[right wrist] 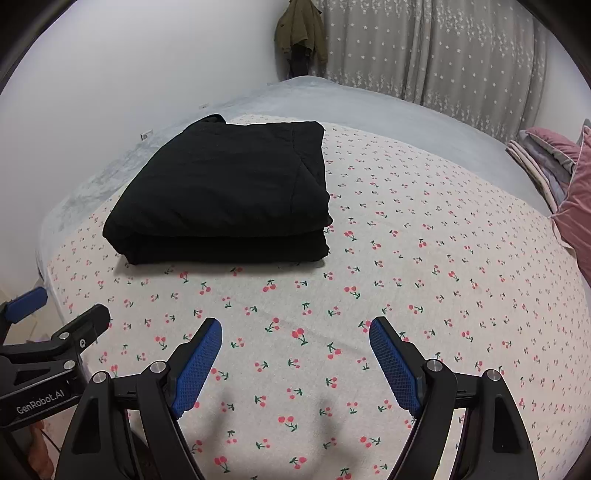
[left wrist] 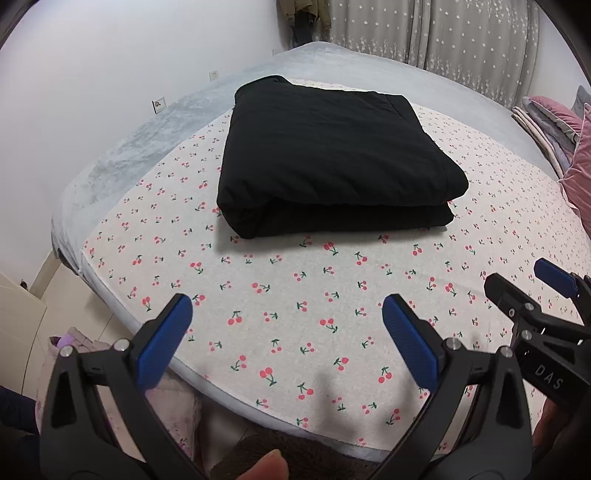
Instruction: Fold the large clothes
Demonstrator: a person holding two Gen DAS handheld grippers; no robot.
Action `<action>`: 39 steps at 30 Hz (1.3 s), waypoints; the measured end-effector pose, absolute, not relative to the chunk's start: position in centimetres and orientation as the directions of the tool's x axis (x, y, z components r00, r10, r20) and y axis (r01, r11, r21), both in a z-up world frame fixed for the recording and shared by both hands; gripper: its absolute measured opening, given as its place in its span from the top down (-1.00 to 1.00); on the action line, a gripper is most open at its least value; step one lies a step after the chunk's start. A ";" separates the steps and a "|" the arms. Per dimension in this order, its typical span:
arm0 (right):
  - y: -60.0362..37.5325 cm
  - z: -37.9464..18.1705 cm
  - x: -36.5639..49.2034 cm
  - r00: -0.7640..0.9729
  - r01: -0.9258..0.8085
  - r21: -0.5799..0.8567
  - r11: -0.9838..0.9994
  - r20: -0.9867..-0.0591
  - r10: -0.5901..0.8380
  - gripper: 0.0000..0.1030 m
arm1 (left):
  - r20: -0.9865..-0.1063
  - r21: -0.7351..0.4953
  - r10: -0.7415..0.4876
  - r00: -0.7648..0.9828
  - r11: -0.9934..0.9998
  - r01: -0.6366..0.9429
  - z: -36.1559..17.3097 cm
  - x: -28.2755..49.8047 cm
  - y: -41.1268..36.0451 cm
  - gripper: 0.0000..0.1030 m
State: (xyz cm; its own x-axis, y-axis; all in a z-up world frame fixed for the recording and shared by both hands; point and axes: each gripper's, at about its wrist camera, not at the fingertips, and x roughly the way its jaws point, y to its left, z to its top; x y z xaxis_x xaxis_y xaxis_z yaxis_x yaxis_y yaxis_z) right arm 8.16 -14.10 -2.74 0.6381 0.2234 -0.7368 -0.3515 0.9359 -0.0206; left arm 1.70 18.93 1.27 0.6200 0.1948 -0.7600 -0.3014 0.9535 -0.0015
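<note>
A black garment [left wrist: 332,155] lies folded into a thick rectangular stack on the cherry-print sheet [left wrist: 295,295]; in the right wrist view the same black garment [right wrist: 229,195] sits toward the left. My left gripper [left wrist: 287,306] hangs open above the sheet near the bed's front edge, well short of the garment, with nothing between its blue pads. My right gripper [right wrist: 295,328] is also open and empty, over bare sheet [right wrist: 406,258] in front of the garment. Each gripper shows at the side of the other's view.
The sheet covers a grey-blue bed [left wrist: 147,122] against a white wall. Pink pillows and folded bedding [right wrist: 554,166] lie at the right edge. Star-print curtains [right wrist: 443,48] and a hanging olive jacket [right wrist: 301,33] are behind the bed. A thumb tip [left wrist: 267,467] shows at the bottom.
</note>
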 end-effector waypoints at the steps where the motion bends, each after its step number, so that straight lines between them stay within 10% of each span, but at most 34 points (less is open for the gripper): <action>1: -14.1 -2.7 8.1 0.638 -0.351 -0.018 0.936 -0.736 0.225 -0.62 | -0.761 -0.002 0.193 0.620 0.954 -0.300 1.2 1.7 18.9 -0.98; 39: -14.0 -2.2 7.6 0.636 -0.346 -0.008 0.938 -0.737 0.229 -0.62 | -0.767 0.004 0.187 0.614 0.958 -0.287 1.2 1.7 18.9 -0.98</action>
